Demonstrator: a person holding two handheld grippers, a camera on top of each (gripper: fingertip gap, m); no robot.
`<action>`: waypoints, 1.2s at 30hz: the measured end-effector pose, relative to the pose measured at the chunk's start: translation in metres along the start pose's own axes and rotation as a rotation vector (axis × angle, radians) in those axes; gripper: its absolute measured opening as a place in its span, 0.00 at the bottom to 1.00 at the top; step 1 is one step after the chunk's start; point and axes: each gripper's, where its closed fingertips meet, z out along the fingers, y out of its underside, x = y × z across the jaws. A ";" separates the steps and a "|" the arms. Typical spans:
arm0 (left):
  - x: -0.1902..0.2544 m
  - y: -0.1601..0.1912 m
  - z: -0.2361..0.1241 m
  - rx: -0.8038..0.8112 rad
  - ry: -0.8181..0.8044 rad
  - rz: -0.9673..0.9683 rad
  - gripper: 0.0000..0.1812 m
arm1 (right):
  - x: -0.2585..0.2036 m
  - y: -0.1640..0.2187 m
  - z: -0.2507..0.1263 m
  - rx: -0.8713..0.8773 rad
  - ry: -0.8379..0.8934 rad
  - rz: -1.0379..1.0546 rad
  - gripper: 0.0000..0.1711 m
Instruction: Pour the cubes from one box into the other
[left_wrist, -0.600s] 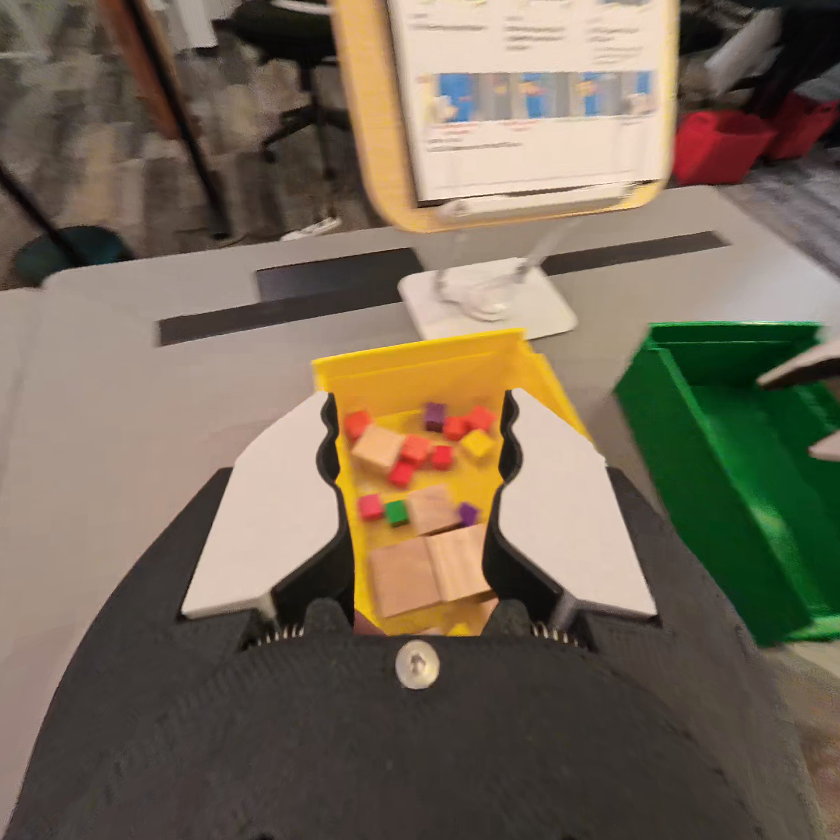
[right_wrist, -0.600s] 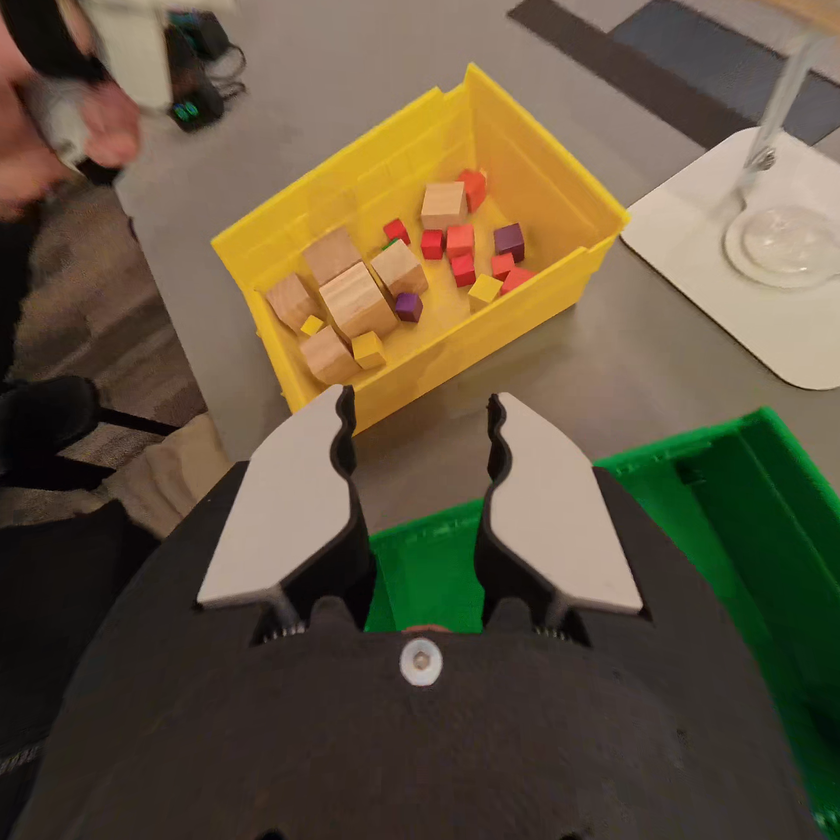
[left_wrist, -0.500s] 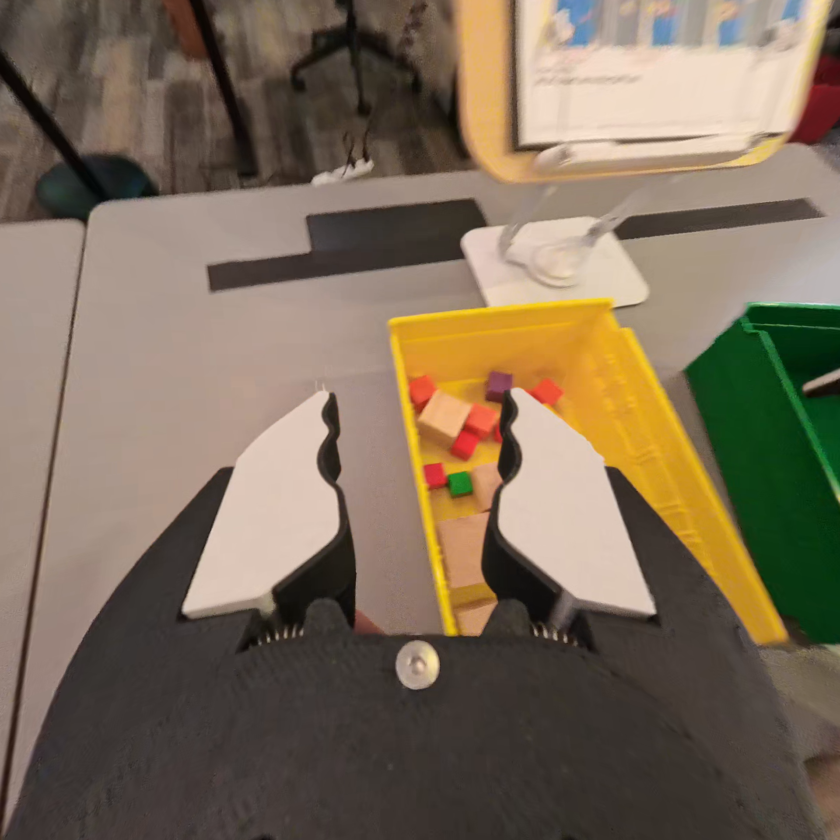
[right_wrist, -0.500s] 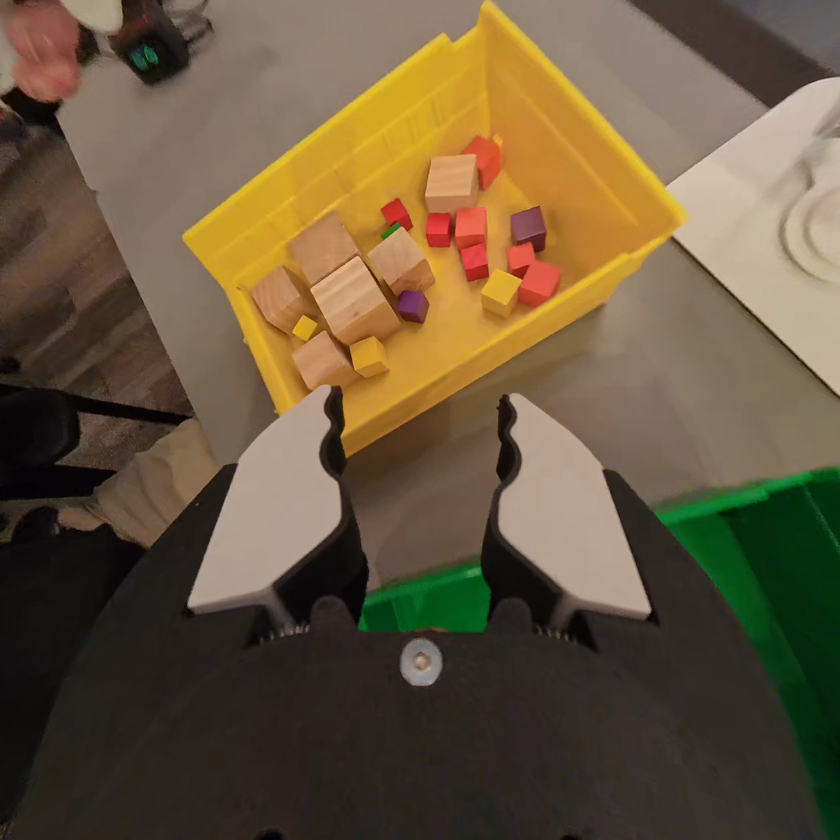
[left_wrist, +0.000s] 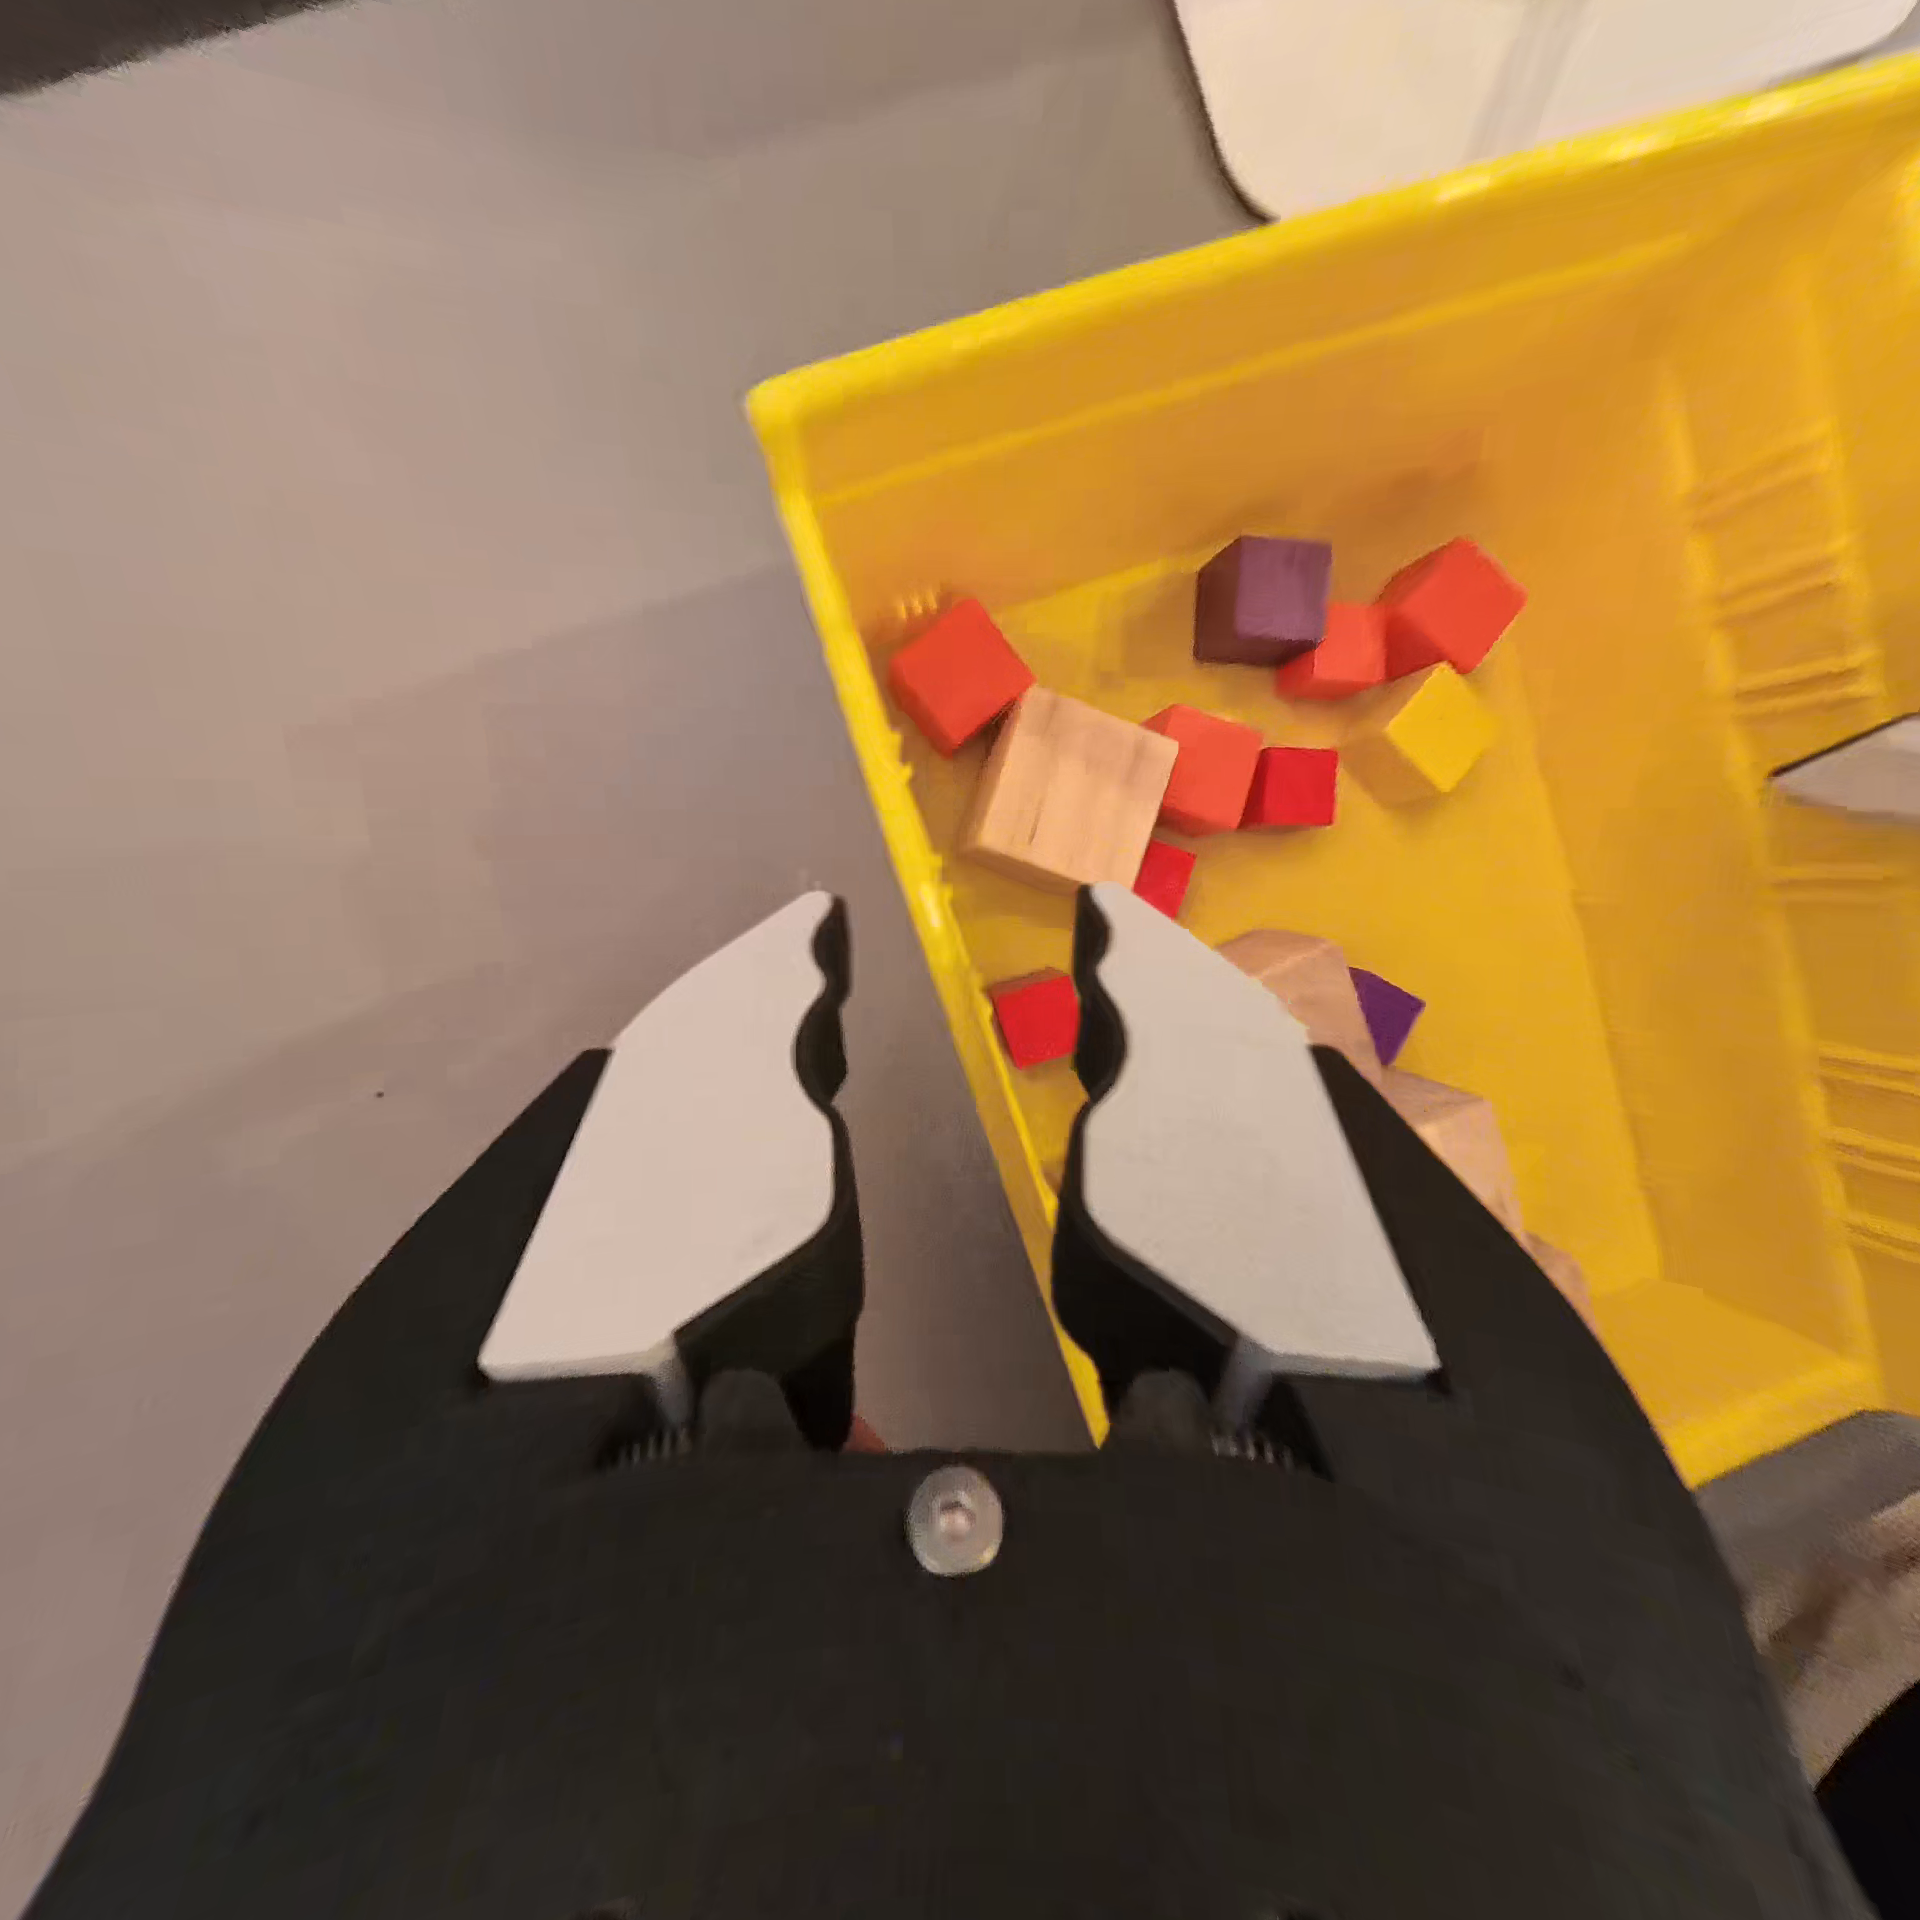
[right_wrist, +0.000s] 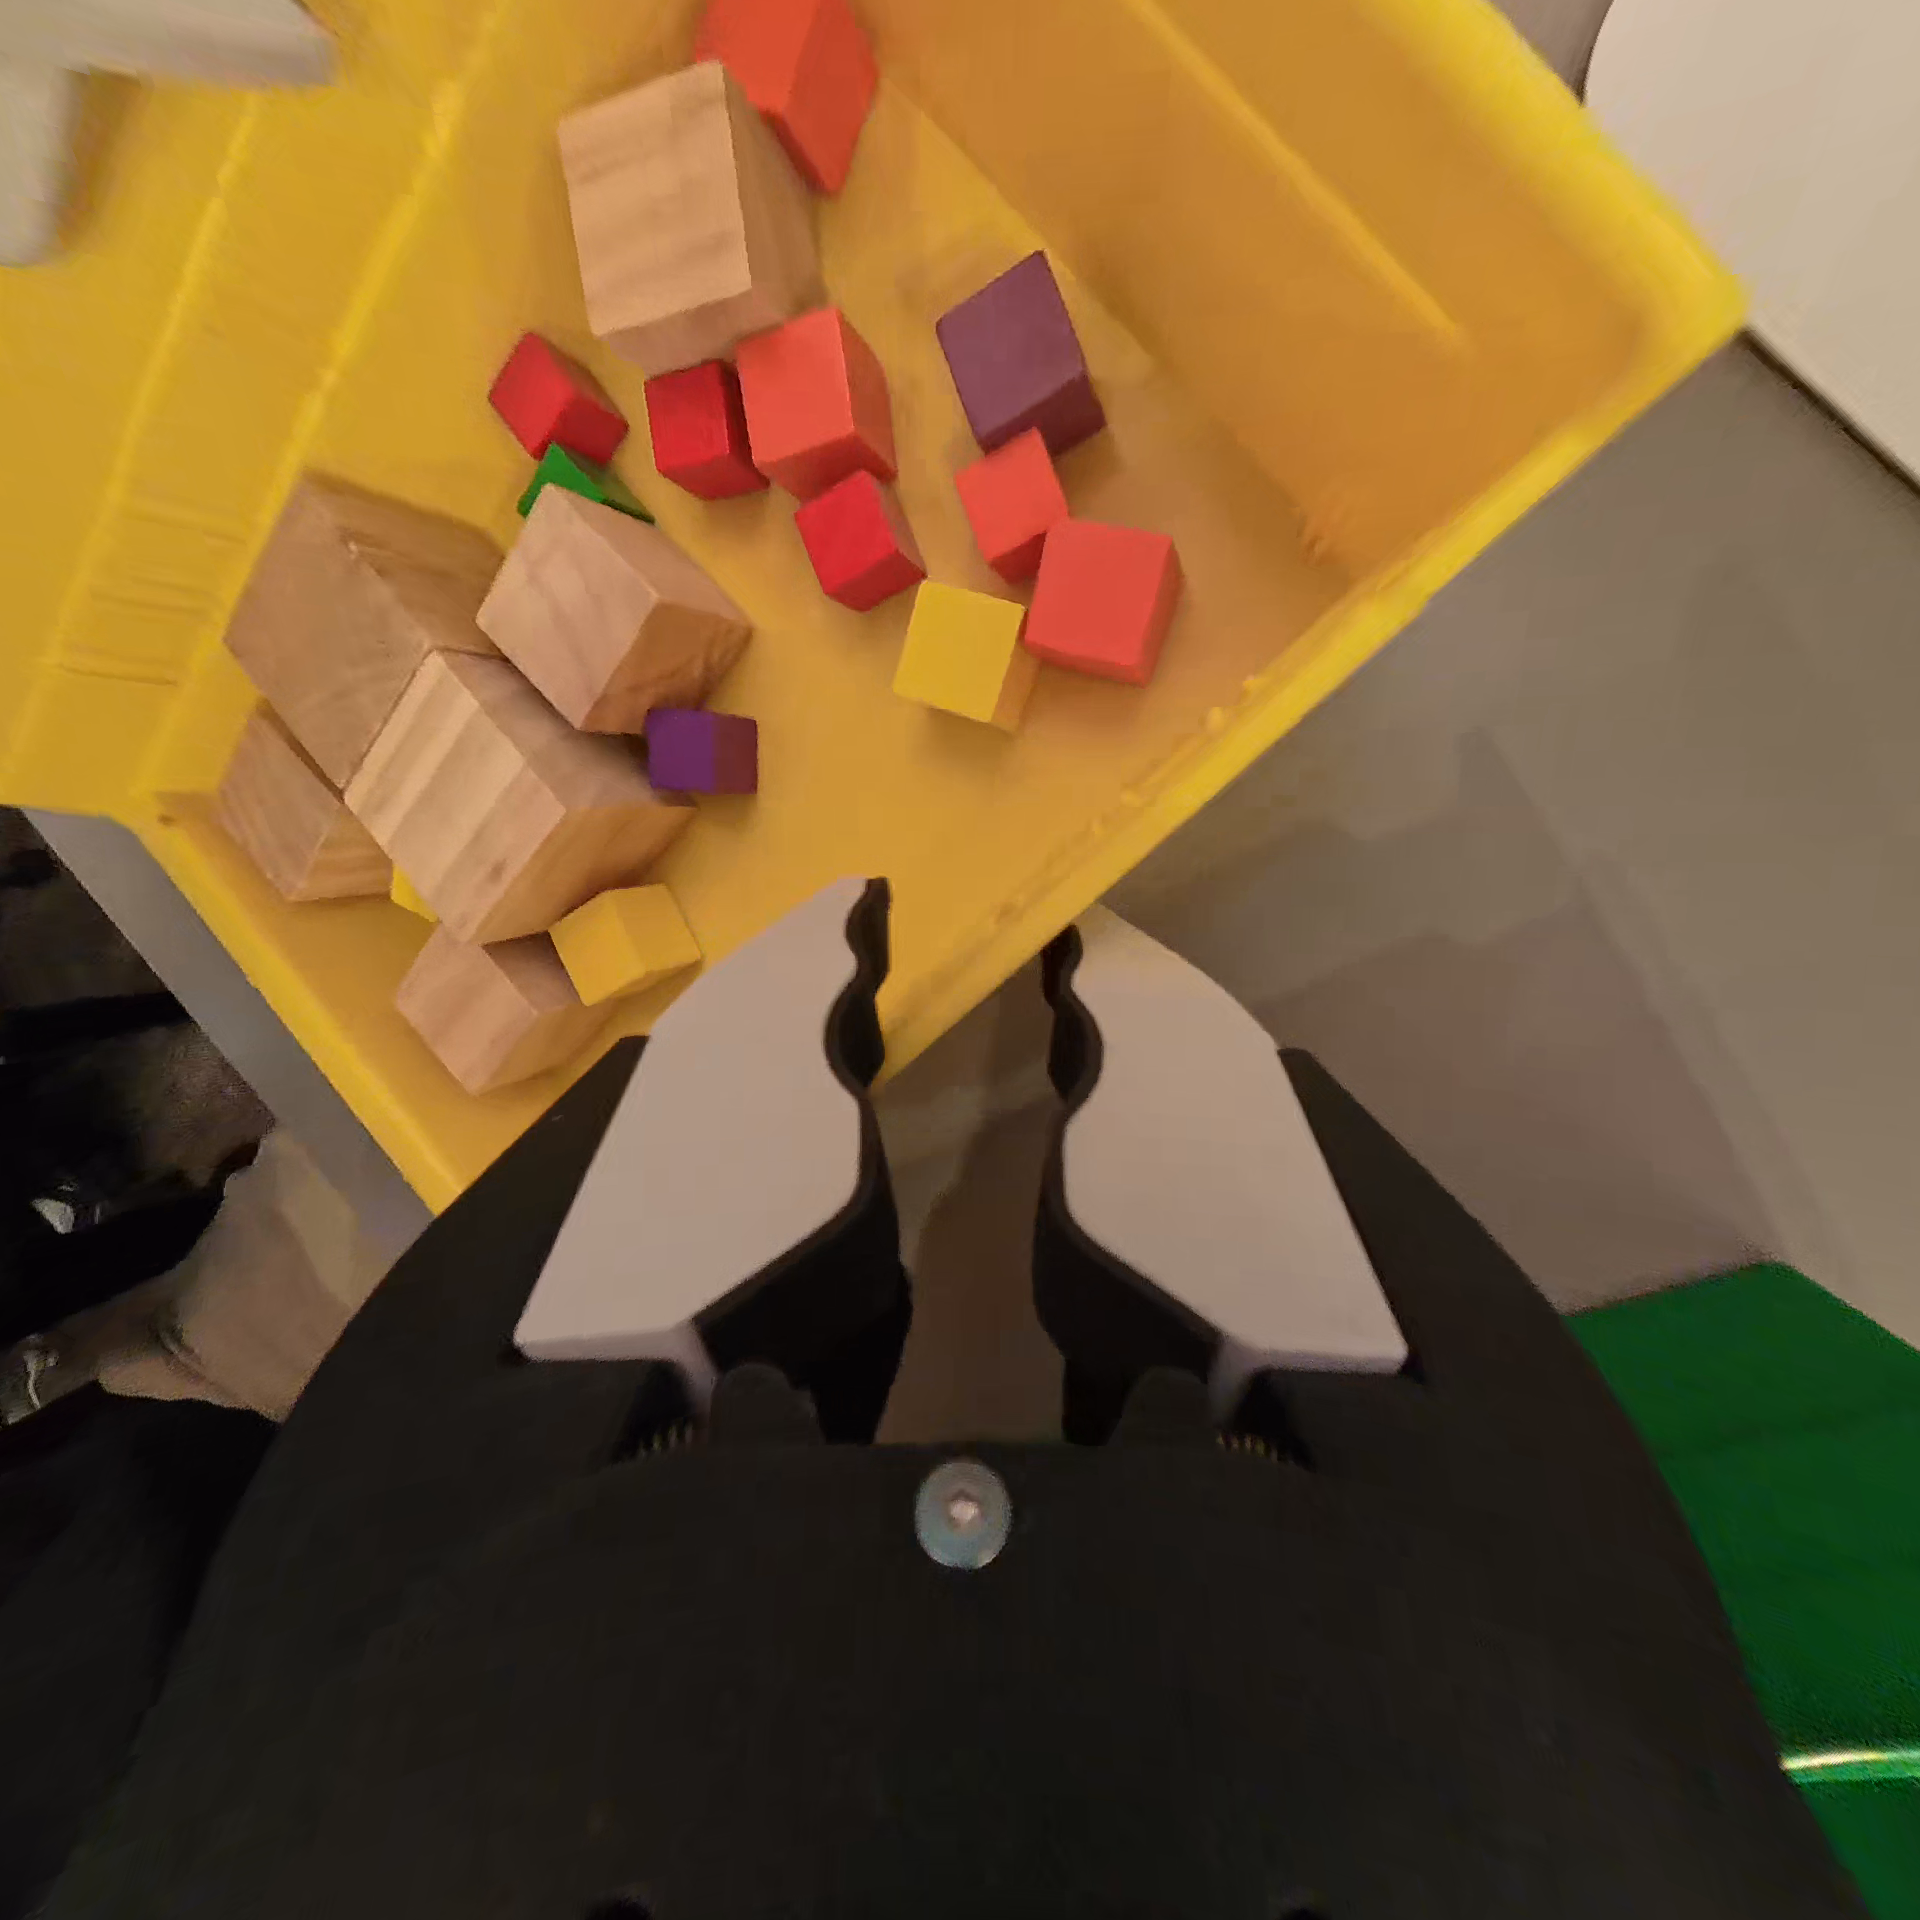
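Observation:
The yellow box (left_wrist: 1247, 364) holds several wooden cubes (left_wrist: 1070, 790) and small red, orange, purple and yellow cubes. My left gripper (left_wrist: 956, 899) straddles the box's left wall, jaws half closed, with a gap still showing beside the wall. My right gripper (right_wrist: 966, 909) straddles the box's (right_wrist: 1351, 208) opposite wall at an angle, jaws also narrowed, gap still showing. The cubes (right_wrist: 821, 400) lie loose on the floor of the box. A corner of the green box (right_wrist: 1766, 1455) shows at the lower right of the right wrist view. Each view shows a grey finger of the other gripper at the far wall.
The grey table (left_wrist: 364, 520) lies to the left of the yellow box. A white stand base (left_wrist: 1455, 83) sits just behind the box. The table's front edge and dark clothing (right_wrist: 94, 1195) are close to the box's near end.
Both grippers have come down close onto the yellow box from either side, each now astride a side wall. Both pairs of jaws have narrowed from wide open.

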 end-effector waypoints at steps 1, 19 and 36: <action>0.001 0.000 0.007 -0.021 0.004 0.020 0.17 | 0.002 -0.002 0.000 -0.008 0.004 -0.002 0.11; -0.020 -0.014 0.036 -0.147 -0.057 0.053 0.04 | 0.031 -0.027 0.004 -0.272 0.066 -0.059 0.08; -0.001 -0.037 0.005 -0.103 -0.085 0.120 0.02 | 0.028 -0.022 -0.026 -0.130 -0.014 -0.041 0.03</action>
